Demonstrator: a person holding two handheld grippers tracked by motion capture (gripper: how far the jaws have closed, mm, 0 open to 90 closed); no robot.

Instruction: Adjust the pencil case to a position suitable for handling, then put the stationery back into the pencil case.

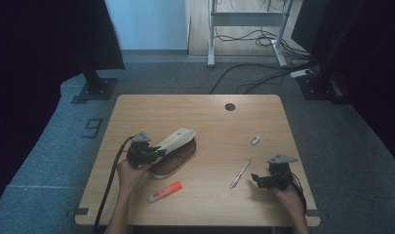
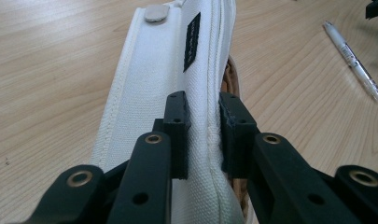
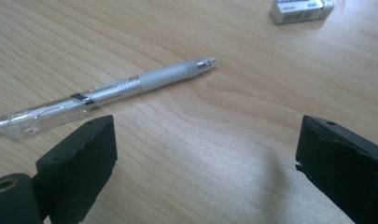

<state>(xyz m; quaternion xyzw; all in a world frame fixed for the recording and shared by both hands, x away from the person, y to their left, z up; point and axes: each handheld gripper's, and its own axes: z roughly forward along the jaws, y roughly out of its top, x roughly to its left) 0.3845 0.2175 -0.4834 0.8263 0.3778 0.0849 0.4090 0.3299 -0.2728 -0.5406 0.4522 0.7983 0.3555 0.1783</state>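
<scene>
Left of your wide-open, empty right gripper (image 3: 205,163) lies the pen (image 3: 107,93), long axis slanting up-right; your left gripper (image 2: 204,121) pinches the pouch (image 2: 177,70).

the high view is dim and bluish, its side edges nearly black. both gripper views are brighter, the surface (image 3: 224,116) evenly lit with soft shadows; near jaws slightly blurred.
</scene>
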